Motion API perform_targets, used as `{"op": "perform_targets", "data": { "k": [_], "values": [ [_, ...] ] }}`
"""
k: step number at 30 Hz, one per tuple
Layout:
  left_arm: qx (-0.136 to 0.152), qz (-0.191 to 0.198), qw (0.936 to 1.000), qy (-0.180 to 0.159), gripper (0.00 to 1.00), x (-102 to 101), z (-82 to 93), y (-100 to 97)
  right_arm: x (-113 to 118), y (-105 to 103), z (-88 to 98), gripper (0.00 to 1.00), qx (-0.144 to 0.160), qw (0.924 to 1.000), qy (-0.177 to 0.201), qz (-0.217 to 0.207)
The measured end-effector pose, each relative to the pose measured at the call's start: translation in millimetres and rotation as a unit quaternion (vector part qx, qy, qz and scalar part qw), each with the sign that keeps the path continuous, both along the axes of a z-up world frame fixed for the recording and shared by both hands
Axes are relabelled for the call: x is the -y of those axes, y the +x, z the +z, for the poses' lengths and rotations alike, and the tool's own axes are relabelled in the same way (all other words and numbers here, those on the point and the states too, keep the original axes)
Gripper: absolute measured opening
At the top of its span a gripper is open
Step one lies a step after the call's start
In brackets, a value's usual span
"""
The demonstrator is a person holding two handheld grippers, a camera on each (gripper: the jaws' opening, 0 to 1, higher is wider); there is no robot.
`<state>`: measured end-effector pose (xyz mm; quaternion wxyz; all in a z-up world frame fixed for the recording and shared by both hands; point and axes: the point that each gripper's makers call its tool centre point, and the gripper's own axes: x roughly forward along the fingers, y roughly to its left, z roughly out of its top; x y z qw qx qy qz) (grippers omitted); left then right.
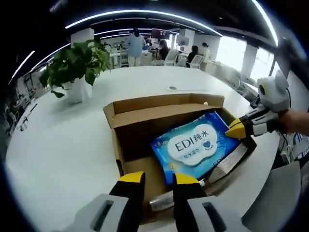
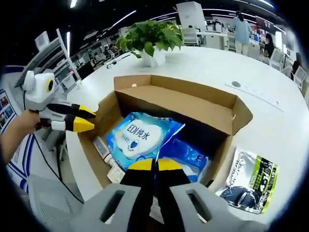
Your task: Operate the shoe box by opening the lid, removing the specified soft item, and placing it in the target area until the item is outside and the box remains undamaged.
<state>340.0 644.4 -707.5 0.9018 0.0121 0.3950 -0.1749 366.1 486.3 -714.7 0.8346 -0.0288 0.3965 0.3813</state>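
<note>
I have the cardboard shoe box (image 1: 164, 145) standing open near the worktop's (image 1: 58, 145) edge closest to me, flaps up. The soft item I take to be the target, the blue wipes pack (image 1: 193, 145), lies flat inside on the box floor, its long axis running slantwise toward the far corner.

In the left gripper view my left tongs (image 1: 159, 180) sit at the near wall of the box, jaws a little apart, grasping nothing; the pack lies just ahead and slightly to the right. My right tongs (image 1: 235, 128) come in over the right wall, and I cannot tell there whether they touch the pack's corner. In the right gripper view those right tongs (image 2: 155, 165) look nearly pressed together over the pack's (image 2: 137, 137) edge; whether they pinch it I cannot tell. I judge the right one nearer.

A tube (image 1: 227, 164) lies beside the pack, half hidden. Outside the box, toward the worktop's right side in the right gripper view, lies a printed pouch (image 2: 248, 181). A potted plant (image 1: 77, 65) stands further back.
</note>
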Motion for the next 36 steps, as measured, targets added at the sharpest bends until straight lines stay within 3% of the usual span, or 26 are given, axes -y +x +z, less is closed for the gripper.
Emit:
{"op": "perform_targets", "data": {
  "k": [3, 10, 17, 26, 36],
  "values": [
    [-0.024, -0.013, 0.9996, 0.002, 0.23, 7.9, -10.8, 2.2, 2.4, -0.1, -2.5, 0.00, 0.004, 1.0000, -0.007, 0.003],
    [-0.077, -0.020, 0.9964, -0.031, 0.23, 22.4, -28.2, 3.8, 7.0, 1.2, -8.2, 0.00, 0.015, 0.9994, -0.025, 0.018],
    [-0.109, -0.036, 0.9922, -0.048, 0.21, 30.8, -38.9, 1.4, 9.3, 1.1, -12.0, 0.00, 0.017, 0.9992, -0.028, 0.021],
    [-0.097, -0.062, 0.9916, -0.060, 0.07, 37.2, -37.0, 0.7, 11.8, 1.5, -15.3, 0.00, 0.011, 0.9997, -0.020, 0.013],
    [-0.082, -0.043, 0.9934, -0.068, 0.02, 36.5, -27.5, 2.2, 11.6, 1.8, -11.0, 0.00, 0.020, 0.9996, -0.017, 0.012]
  ]
}}
